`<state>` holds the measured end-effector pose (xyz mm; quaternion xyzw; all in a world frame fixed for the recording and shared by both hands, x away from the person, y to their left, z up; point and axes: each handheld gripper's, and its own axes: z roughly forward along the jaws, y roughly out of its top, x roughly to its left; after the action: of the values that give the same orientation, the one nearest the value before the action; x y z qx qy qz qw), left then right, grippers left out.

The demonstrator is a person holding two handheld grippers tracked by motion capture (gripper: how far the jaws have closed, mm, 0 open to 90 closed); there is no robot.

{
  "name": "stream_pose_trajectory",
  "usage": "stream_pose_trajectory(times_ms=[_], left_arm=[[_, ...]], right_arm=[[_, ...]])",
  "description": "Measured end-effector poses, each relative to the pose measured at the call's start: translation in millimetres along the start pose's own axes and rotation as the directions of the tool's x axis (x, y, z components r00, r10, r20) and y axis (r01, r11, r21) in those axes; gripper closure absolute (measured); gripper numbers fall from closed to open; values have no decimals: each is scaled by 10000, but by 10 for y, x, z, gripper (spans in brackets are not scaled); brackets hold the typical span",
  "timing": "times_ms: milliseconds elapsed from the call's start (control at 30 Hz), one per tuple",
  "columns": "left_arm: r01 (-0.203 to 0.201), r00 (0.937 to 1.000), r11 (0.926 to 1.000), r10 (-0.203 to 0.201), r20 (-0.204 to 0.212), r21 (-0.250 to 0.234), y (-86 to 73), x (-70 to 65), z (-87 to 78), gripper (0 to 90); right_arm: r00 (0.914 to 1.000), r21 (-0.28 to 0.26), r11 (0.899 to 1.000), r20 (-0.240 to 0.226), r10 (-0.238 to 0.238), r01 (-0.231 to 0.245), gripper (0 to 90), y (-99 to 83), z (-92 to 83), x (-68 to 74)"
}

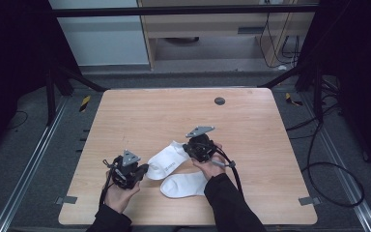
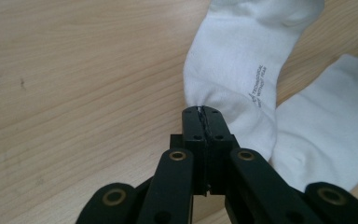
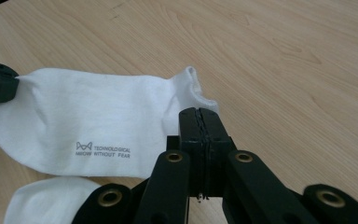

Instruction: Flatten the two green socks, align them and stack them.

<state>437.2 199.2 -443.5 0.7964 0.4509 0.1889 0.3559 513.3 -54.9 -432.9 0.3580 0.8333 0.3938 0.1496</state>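
Low in the frame's middle, the printed white sock (image 1: 165,163) is pinched at opposite ends by left gripper (image 1: 144,170) and right gripper (image 1: 189,148); uneven pulling could slip it free.

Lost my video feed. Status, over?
Left gripper shut on printed sock toe end. Right gripper shut at its cuff. Second sock lying beside. Nothing in the way.

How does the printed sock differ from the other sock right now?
The printed sock carries grey lettering; the plain sock shows none. The printed sock is pinched at opposite ends by the left hand-held gripper and right hand-held gripper; the plain sock lies ungripped, partly under it. Both are white ankle socks.
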Motion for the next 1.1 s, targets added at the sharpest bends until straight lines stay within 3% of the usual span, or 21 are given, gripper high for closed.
stream_pose_trajectory(times_ms=[267, 533, 667, 900, 1100], left_arm=[[-341, 9985, 9994, 341, 428, 3, 40, -155, -26, 891], [-821, 9943, 9966, 811, 689, 118, 78, -365, -10, 891], [-1008, 9916, 9947, 988, 831, 203, 84, -432, -9, 891], [-1268, 9871, 9893, 1188, 1070, 717, 53, -534, 108, 891], [-1362, 9864, 9853, 1251, 1069, 1034, 29, -544, 176, 891]], right_arm=[[9998, -150, 9999, 207, -61, 64, 897, -90, -322, 51], [9988, 109, 9997, 446, 217, -222, 897, -359, -589, 57], [9971, 188, 9981, 489, 576, -586, 897, -548, -726, 60], [9964, 377, 9964, 403, 741, -756, 897, -785, -795, 114], [9954, 551, 9943, 327, 900, -917, 897, -889, -769, 120]])
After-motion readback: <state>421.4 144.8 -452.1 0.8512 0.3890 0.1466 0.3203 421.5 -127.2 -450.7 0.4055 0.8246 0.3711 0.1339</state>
